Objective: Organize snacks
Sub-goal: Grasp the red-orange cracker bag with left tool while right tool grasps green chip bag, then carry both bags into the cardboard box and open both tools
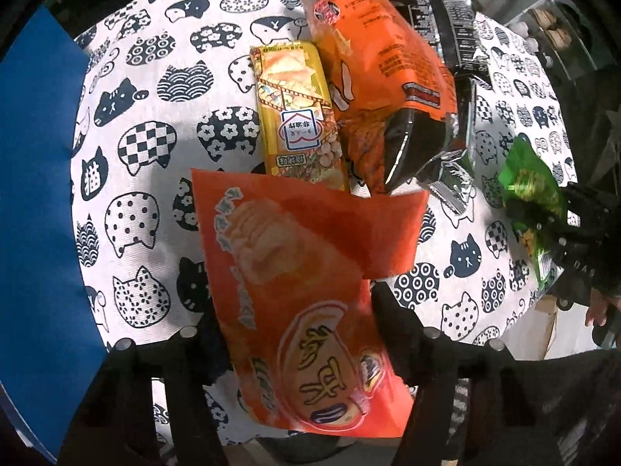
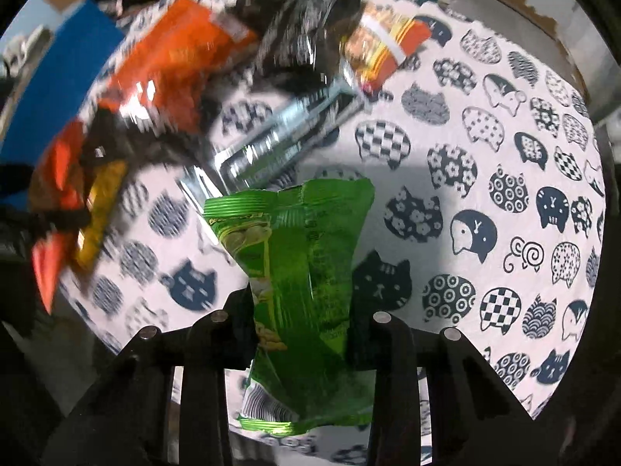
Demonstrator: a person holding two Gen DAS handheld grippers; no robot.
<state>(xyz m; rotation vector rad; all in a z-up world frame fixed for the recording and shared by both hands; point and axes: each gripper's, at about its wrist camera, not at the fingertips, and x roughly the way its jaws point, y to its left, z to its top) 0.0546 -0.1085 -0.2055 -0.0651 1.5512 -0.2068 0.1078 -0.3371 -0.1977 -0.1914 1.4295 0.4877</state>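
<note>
Orange-red packet sits between the left gripper fingers, which look pressed on its sides. Right gripper is clamped on the green packet, over the cat-print tablecloth. Yellow packet, orange bag and black bag lie heaped beside each other. Judgement: sorting barely begun; most snacks unplaced.

Round table under cat-print cloth; sunlit patches; blue panel beside.
</note>
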